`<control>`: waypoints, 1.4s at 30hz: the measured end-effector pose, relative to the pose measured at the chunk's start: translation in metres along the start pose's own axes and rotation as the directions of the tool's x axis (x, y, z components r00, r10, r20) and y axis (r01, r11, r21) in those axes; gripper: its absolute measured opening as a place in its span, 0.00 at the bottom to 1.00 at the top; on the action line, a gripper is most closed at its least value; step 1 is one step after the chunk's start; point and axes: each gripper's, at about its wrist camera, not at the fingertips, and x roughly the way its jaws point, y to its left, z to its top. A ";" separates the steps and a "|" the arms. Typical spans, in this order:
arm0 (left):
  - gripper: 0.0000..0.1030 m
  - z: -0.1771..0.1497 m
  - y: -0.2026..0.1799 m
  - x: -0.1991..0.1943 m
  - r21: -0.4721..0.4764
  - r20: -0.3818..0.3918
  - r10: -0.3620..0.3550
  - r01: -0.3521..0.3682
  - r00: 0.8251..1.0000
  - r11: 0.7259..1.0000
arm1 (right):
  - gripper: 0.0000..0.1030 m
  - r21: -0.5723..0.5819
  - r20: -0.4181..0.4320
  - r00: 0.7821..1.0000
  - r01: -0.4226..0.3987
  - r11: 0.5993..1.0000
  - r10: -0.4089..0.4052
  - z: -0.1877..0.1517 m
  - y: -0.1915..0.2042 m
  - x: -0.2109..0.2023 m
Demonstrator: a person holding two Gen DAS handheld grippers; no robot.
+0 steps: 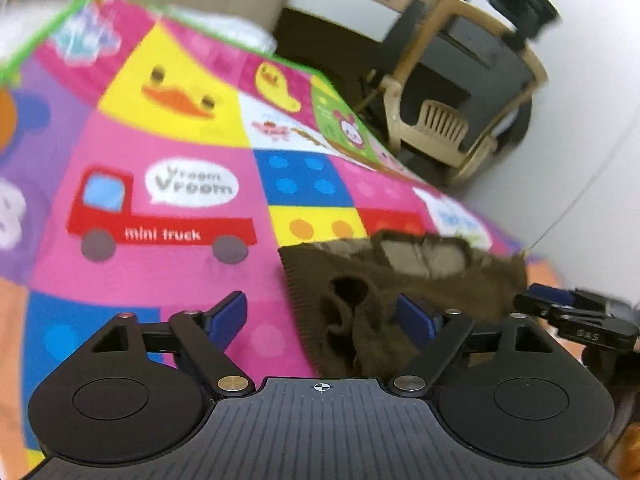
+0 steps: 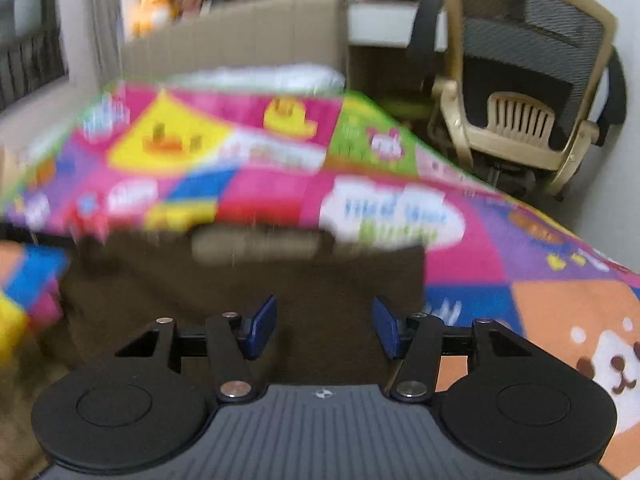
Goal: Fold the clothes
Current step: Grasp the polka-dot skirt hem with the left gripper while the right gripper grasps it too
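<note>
- The brown garment (image 1: pixel 404 280) lies on the colourful mat (image 1: pixel 168 140), beside the red truck print (image 1: pixel 160 216), on the side toward the chair (image 1: pixel 452 120).
- It looks knitted, with a ribbed edge facing the truck and a paler lining showing at the neck opening.
- It is bunched: one part is rolled into a lump with a dark hollow, so I judge the folding is barely begun or only partly done.
- The left claw (image 1: pixel 324 320) is spread wide, holding nothing, with its right finger over the lump.
- The right claw (image 2: pixel 324 326) is also spread, empty, over the garment (image 2: pixel 248 280); that view is blurred.
- Still to do, I judge: flatten, fold, tidy.
</note>
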 end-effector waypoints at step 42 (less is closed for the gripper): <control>0.80 -0.173 -0.010 -0.155 0.207 -0.017 -0.286 0.283 0.958 0.936 | 0.54 0.201 0.067 0.997 0.028 0.979 -0.043 -0.180 -0.055 -0.224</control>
